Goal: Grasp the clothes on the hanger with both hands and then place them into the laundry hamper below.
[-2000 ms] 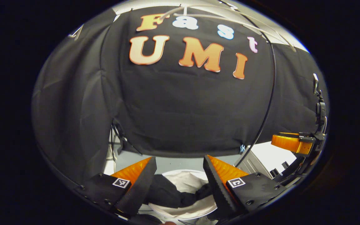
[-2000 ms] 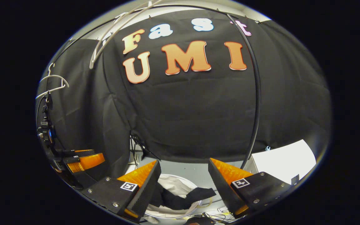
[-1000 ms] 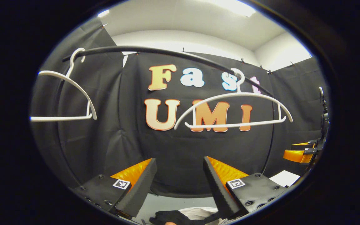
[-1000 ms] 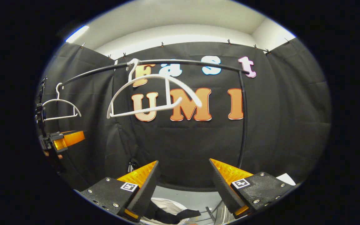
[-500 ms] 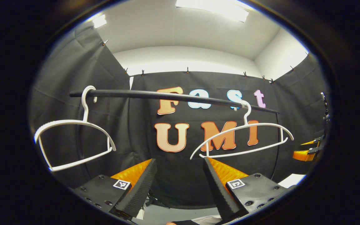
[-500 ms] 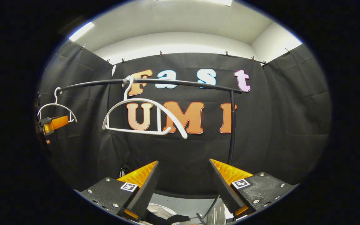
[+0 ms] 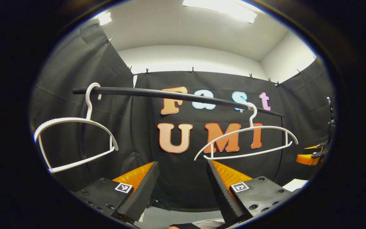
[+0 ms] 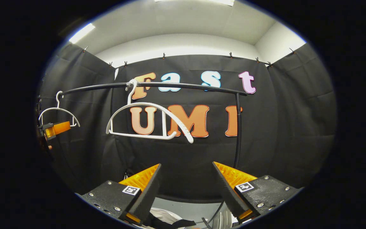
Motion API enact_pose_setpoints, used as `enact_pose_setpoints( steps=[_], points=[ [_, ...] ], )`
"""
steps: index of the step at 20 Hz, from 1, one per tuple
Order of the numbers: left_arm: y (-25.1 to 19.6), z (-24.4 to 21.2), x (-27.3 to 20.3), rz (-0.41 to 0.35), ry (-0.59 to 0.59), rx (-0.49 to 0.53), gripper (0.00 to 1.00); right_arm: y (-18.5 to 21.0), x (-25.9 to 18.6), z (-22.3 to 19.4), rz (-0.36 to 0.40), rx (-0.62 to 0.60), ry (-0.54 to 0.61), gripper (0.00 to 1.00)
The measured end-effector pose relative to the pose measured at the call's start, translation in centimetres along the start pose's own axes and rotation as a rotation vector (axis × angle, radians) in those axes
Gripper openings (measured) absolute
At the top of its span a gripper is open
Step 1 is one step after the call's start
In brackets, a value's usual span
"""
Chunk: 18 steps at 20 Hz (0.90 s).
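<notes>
Both tongs spread, nothing btwn fingers: left tongs (image 7: 181, 187), right tongs (image 8: 186, 187). Clothes (image 8: 167, 222) dark, low at frame bottom, lying in white hamper (image 8: 162, 215) under rail; judged deposited, hence empty grip. Two white hangers (image 7: 246, 140) bare on black rail (image 7: 170, 94). Tongs raised, level w/ hangers. Booth: black cloth walls, white ceiling, strip lights.
</notes>
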<state>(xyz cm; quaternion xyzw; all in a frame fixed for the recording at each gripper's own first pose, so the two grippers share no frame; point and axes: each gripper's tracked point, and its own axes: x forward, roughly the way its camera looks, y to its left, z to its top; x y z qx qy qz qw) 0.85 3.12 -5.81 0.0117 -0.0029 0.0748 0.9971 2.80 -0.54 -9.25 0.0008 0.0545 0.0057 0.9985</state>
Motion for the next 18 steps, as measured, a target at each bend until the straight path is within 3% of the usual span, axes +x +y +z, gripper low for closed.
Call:
enact_pose_setpoints(
  steps=[1,2,3,4,5,7,8,9,10,11,17,18],
  points=[
    [-0.05,0.17,-0.07,0.0,-0.005,0.002,0.93,-0.08,-0.1,0.09,-0.001,0.002,-0.003,1.0],
    [-0.11,0.36,-0.07,-0.001,-0.009,0.005,0.96,-0.07,-0.13,0.16,0.0,0.003,-0.006,0.94],
    [-0.1,0.42,-0.07,-0.002,-0.012,0.005,0.96,-0.07,-0.15,0.28,0.0,0.003,-0.01,1.0],
    [-0.12,0.41,-0.08,-0.003,-0.013,0.006,0.97,-0.19,-0.21,0.25,-0.001,0.001,-0.014,1.0],
    [-0.1,0.43,-0.17,-0.004,-0.013,0.007,0.96,-0.2,-0.14,0.33,-0.005,-0.002,-0.015,0.94],
    [-0.1,0.4,-0.16,-0.007,-0.01,0.012,1.0,-0.24,-0.1,0.25,-0.011,-0.01,-0.016,0.94],
    [-0.04,0.34,-0.14,-0.007,-0.01,0.015,1.0,-0.28,-0.09,0.22,-0.01,-0.01,-0.015,1.0],
    [-0.07,0.37,-0.18,-0.006,-0.01,0.015,1.0,-0.23,-0.13,0.1,-0.008,-0.007,-0.012,1.0],
    [-0.11,0.37,-0.08,-0.007,-0.01,0.014,1.0,-0.31,-0.15,-0.12,-0.008,-0.003,-0.008,0.94],
    [-0.08,0.3,-0.13,-0.009,-0.009,0.012,1.0,-0.38,-0.07,-0.16,-0.008,0.001,-0.005,0.94],
    [-0.01,0.09,-0.04,-0.012,-0.005,0.008,0.96,-0.67,0.06,-0.36,-0.016,0.012,0.001,0.94],
    [0.03,0.09,-0.02,-0.007,-0.006,0.01,0.97,-0.69,0.02,-0.47,-0.016,0.01,0.0,1.0]
  ],
)
